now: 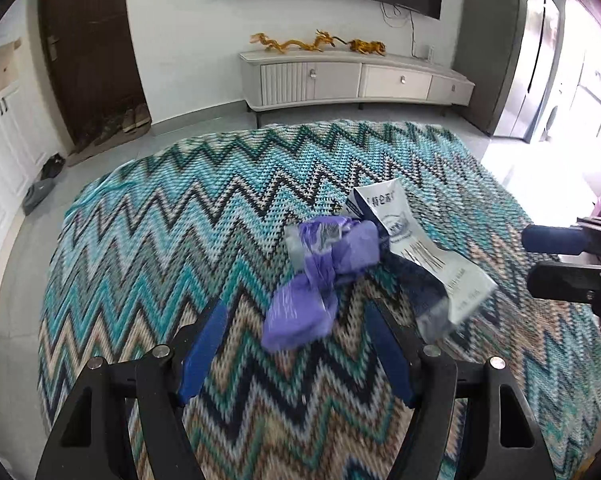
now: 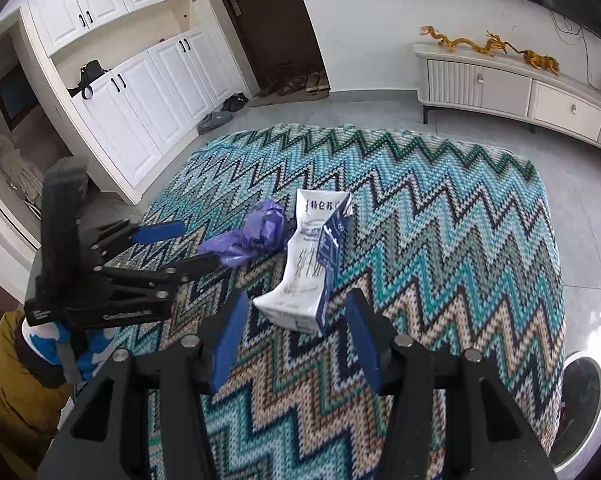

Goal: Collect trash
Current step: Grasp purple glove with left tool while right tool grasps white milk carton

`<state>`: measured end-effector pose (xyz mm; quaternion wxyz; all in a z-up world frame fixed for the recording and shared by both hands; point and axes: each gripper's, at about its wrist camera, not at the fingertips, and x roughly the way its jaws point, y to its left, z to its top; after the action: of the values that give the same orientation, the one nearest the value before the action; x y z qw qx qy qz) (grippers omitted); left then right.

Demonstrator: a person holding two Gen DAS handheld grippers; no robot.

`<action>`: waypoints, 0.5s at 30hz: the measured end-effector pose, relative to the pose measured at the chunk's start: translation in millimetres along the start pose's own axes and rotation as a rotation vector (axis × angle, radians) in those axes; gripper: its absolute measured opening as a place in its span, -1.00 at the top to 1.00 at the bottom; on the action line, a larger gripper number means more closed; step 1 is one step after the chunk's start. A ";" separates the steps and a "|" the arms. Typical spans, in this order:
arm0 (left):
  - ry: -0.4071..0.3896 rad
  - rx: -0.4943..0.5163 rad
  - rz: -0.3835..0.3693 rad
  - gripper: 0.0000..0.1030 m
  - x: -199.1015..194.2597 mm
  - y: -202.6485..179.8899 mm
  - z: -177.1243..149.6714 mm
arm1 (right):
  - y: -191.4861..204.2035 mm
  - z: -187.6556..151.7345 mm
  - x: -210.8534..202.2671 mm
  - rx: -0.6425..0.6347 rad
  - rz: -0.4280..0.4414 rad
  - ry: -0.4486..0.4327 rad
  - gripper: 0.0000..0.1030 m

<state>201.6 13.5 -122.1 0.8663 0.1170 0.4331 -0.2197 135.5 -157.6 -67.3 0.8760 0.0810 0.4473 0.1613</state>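
Note:
A crumpled purple plastic bag (image 1: 320, 272) lies on the zigzag-patterned table cover (image 1: 160, 240), touching a crushed white and blue milk carton (image 1: 420, 248). My left gripper (image 1: 296, 316) is open, its blue fingertips on either side of the bag's near end. In the right wrist view the bag (image 2: 252, 236) lies left of the carton (image 2: 312, 264). My right gripper (image 2: 296, 312) is open, its fingertips flanking the carton's near end. The left gripper (image 2: 196, 244) shows at the left there; the right gripper (image 1: 540, 256) shows at the right edge of the left wrist view.
A white TV cabinet (image 1: 356, 76) with golden dragon figures (image 1: 300, 42) stands behind the table. A dark door (image 2: 268, 20) and white cupboards (image 2: 140, 92) are on the left, with shoes (image 2: 220, 114) on the floor. A round bin (image 2: 580, 404) sits at the lower right.

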 end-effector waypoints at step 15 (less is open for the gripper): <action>-0.066 -0.123 -0.084 0.55 24.5 32.0 -11.3 | -1.3 34.6 82.8 -0.047 -0.038 0.147 0.04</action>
<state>222.1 39.1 -148.1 0.8757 0.0380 0.4213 -0.2327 209.2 -129.4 -110.0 0.8454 0.0400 0.5079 0.1604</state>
